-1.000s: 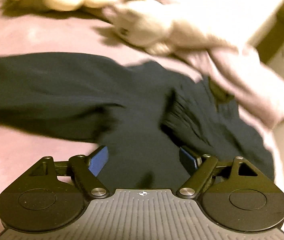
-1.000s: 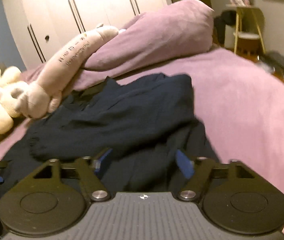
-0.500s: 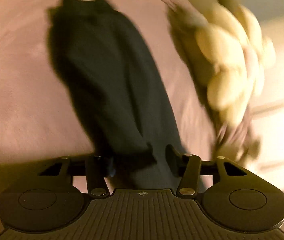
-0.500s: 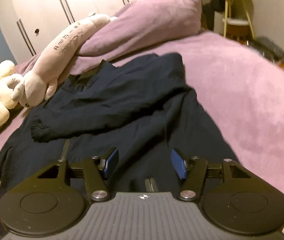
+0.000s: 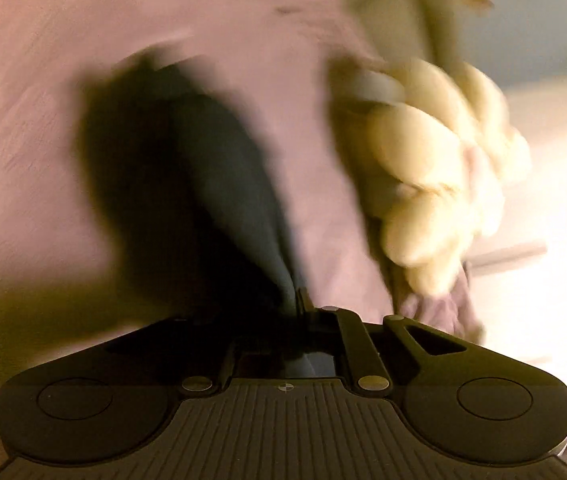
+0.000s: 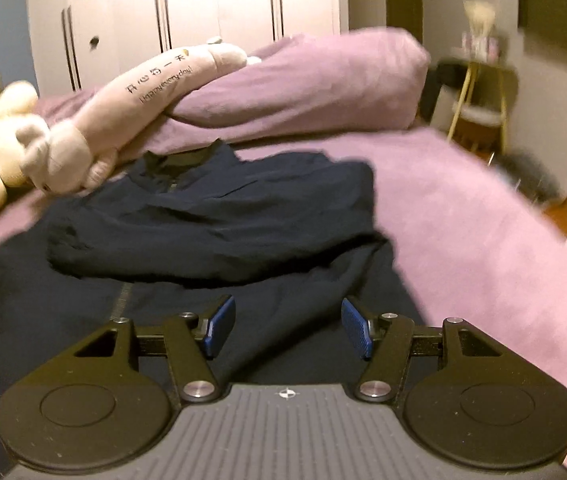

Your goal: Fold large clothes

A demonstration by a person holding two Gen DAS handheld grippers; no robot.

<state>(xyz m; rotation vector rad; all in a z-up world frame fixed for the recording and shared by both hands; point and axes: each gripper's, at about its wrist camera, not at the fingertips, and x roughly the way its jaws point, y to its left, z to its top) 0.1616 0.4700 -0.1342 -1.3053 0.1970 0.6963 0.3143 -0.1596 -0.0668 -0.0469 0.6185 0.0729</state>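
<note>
Your bed [image 6: 463,208], spread in pink-purple, carries a dark navy jacket [image 6: 211,216] lying lengthwise away from you, collar toward the pillow [image 6: 303,88] and one sleeve already folded across its chest. A long pink plush toy [image 6: 123,112] rests just beside the collar, and a cream flower-shaped plush [image 5: 435,184] sits at the bed's left edge. Your right gripper [image 6: 287,328] hovers low over the jacket's near hem with its blue pads [image 6: 219,324] spread wide and nothing between them. Your left gripper [image 5: 303,320] is closed to a narrow gap on the jacket's other sleeve [image 5: 227,184], which stretches straight ahead of it in a long dark band over the pink cover, its far end pointing away from you; the picture there is heavily blurred. That sleeve's long axis runs outward from the jacket's left side, so the fold turns on carrying it rightward across the body, and your left hand, already gripping, is the nearer one for it. Half a second ago your left gripper's fingers stood apart on either side of the sleeve; now they have pinched in on the cloth. Your right gripper has drawn slightly back and turned a little to the right, its opening unchanged.
</note>
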